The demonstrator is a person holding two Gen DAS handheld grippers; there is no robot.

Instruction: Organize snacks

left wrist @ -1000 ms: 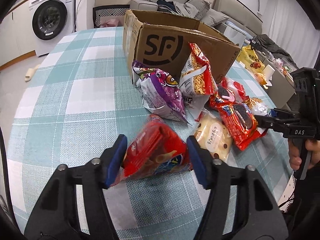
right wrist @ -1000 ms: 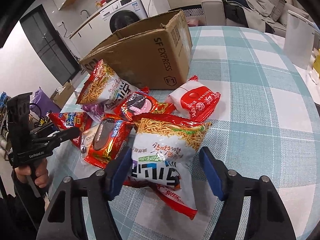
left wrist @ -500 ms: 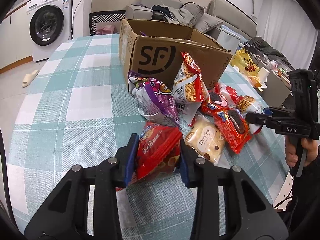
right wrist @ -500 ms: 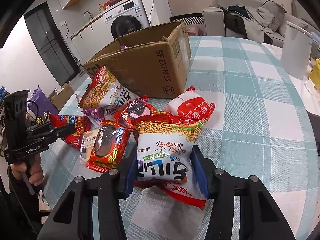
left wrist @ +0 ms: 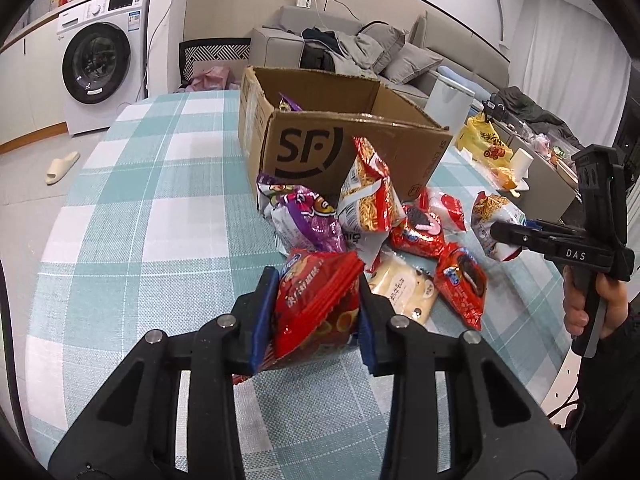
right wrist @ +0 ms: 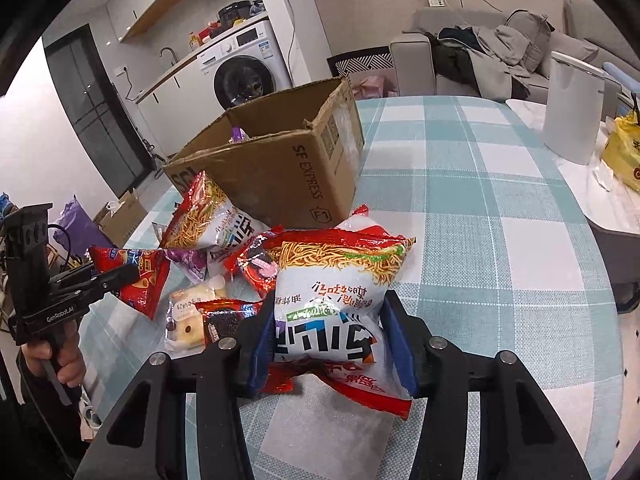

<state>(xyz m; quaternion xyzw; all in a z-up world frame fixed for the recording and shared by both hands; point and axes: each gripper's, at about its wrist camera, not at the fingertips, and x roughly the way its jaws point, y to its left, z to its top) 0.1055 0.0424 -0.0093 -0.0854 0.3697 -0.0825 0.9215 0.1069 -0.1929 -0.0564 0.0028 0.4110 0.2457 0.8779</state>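
My left gripper (left wrist: pixel 318 316) is shut on a red snack bag (left wrist: pixel 316 304), lifted above the checked table (left wrist: pixel 152 208). My right gripper (right wrist: pixel 328 336) is shut on a white and red noodle bag (right wrist: pixel 336 292), also raised. An open SF cardboard box (left wrist: pixel 340 148) stands behind the pile; it also shows in the right wrist view (right wrist: pixel 280 168). A purple bag tip (left wrist: pixel 289 104) shows inside it. Loose on the table lie a purple bag (left wrist: pixel 304 220), a noodle bag (left wrist: pixel 368 196), red cookie packs (left wrist: pixel 462 284) and a pale bun pack (left wrist: pixel 404 288).
A white container (right wrist: pixel 572 108) and a yellow bag (right wrist: pixel 624 152) stand at the table's far right. A washing machine (left wrist: pixel 100 64) and a sofa (left wrist: pixel 360 48) are beyond the table. Each gripper shows in the other's view, left (right wrist: pixel 116 276), right (left wrist: pixel 516 234).
Both grippers closed on their bags and lifted them off the table. The view rose, so the box interior now shows.
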